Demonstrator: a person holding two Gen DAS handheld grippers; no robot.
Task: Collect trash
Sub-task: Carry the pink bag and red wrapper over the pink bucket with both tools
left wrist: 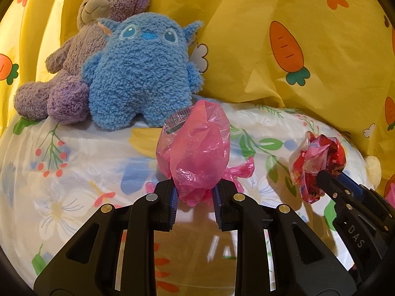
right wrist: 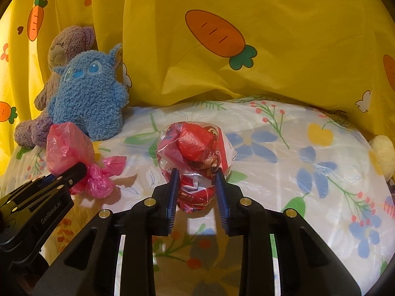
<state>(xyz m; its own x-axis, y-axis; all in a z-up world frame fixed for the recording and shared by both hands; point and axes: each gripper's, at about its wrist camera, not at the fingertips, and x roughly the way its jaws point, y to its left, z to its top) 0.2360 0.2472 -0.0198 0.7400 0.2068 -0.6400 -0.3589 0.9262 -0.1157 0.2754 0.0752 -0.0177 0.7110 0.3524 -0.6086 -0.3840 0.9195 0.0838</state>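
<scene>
Pink bag: a crumpled pink plastic bag (left wrist: 197, 148) sits between the blue pads of my left tongs (left wrist: 195, 194). The pads press its knotted lower end, so the puffed body stands up above the jaws instead of slumping on the sheet.
Left tongs, state: gripping the pink bag, jaws narrow, film bunched between them.
Red wrapper: a balled red-and-white wrapper (right wrist: 195, 153) is between the fingers of my right tongs (right wrist: 197, 190). Both pads bear on its lower half.
Right tongs, state: clamped on the red wrapper. No earlier picture is on hand, so I record only the grip.
Where the trash is: both pieces are off to my near side of the floral sheet (right wrist: 284, 135), one per hand, pink on the left and red on the right, well apart from each other.
Why held low: judged, not seen. Pinching each wad near its base gives the pads the densest crumple to bite on; the loose upper film would slip.
Why two hands: one piece each means a single trip to wherever the trash goes. No bin shows in either view.
Bystanders: a blue plush toy (left wrist: 143, 74) leans against a purple teddy bear (left wrist: 81, 49) at the far left, backed by the yellow carrot-print curtain (left wrist: 296, 37). Neither touches the trash, and I take them as not mine to collect.
Risk: thin film may tear or slide out under a fast swing.
</scene>
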